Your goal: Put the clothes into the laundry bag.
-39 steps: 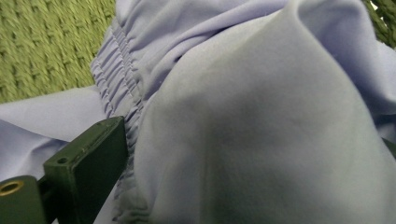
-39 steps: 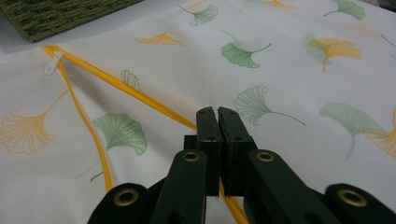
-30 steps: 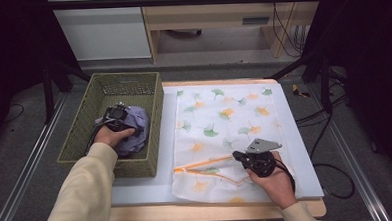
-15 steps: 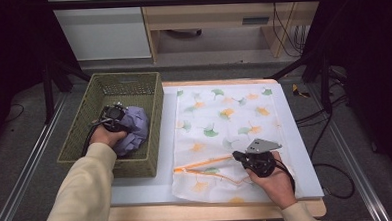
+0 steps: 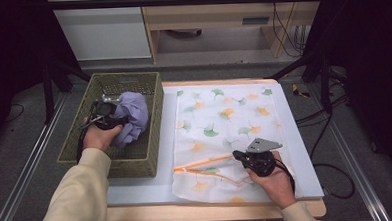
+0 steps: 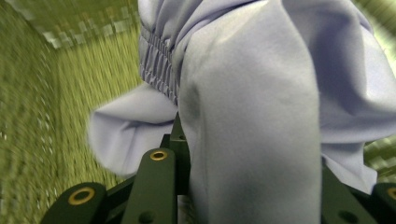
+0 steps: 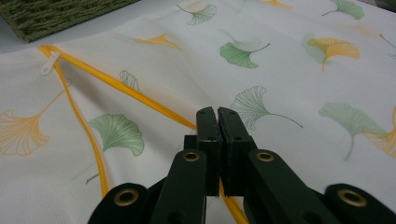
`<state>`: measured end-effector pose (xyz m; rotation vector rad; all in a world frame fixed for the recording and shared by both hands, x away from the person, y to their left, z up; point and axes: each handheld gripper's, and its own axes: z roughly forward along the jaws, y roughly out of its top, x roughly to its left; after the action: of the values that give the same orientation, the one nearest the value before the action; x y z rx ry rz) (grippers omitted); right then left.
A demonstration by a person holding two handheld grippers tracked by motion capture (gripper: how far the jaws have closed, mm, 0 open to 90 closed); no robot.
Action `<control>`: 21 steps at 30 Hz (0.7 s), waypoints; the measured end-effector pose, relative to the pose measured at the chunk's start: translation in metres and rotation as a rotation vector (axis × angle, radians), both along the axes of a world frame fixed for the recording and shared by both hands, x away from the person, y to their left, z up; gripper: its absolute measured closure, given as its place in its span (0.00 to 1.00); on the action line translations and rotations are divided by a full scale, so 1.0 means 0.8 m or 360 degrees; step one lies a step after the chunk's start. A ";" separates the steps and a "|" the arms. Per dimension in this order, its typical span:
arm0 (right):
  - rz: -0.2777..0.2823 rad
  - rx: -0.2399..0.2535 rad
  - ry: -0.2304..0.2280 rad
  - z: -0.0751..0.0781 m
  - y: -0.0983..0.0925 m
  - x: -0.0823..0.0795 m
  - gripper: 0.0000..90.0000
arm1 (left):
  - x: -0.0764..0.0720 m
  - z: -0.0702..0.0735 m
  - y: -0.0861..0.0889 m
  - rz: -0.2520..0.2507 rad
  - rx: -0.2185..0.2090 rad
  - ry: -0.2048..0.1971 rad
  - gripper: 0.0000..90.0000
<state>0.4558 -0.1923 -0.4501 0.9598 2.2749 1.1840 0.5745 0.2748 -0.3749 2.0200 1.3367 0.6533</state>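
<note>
Lavender garment (image 5: 130,116), elastic-waisted, is bunched in the left claw (image 5: 105,116) at centre-left of the high view, over the green woven basket (image 5: 152,123); jaws have just been closing and now pinch its fabric, likely for lifting out. Right claw (image 5: 248,160), lower centre-right, is pressed together on the orange zipper edge (image 7: 140,95) of the ginkgo-print mesh laundry bag (image 5: 224,119), apparently holding its opening on the surface (image 5: 137,185) ready to receive.

you see a white table (image 5: 152,187) with a wooden front edge, standing on grey floor (image 5: 20,143). beyond it stands a wooden desk (image 5: 214,12) beside a white cabinet (image 5: 100,29). cables (image 5: 331,164) trail at your right.
</note>
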 end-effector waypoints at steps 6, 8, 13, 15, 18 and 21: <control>-0.0017 0.0029 -0.0026 0.002 -0.003 -0.004 0.98 | -0.040 0.040 -0.002 0.0004 -0.0080 -0.0227 0.74; -0.0031 0.0056 -0.0016 0.001 -0.005 -0.003 0.98 | -0.052 0.048 -0.004 0.0003 -0.0074 -0.0261 0.74; -0.0027 0.0065 0.0010 -0.002 -0.002 -0.003 0.98 | -0.085 0.065 -0.007 -0.0014 -0.0137 -0.0335 0.74; -0.0020 0.0066 0.0009 -0.002 -0.001 -0.002 0.98 | -0.099 0.072 -0.010 -0.0029 -0.0132 -0.0373 0.74; -0.0017 0.0067 0.0006 -0.002 -0.001 -0.002 0.98 | -0.113 0.079 -0.012 -0.0061 -0.0138 -0.0419 0.74; -0.0019 0.0086 0.0020 -0.003 -0.003 -0.002 0.98 | -0.128 0.083 -0.015 -0.0097 -0.0166 -0.0459 0.74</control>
<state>0.4541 -0.1948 -0.4523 1.0021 2.2538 1.2439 0.4721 0.2626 -0.3085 1.7979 1.1117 0.7960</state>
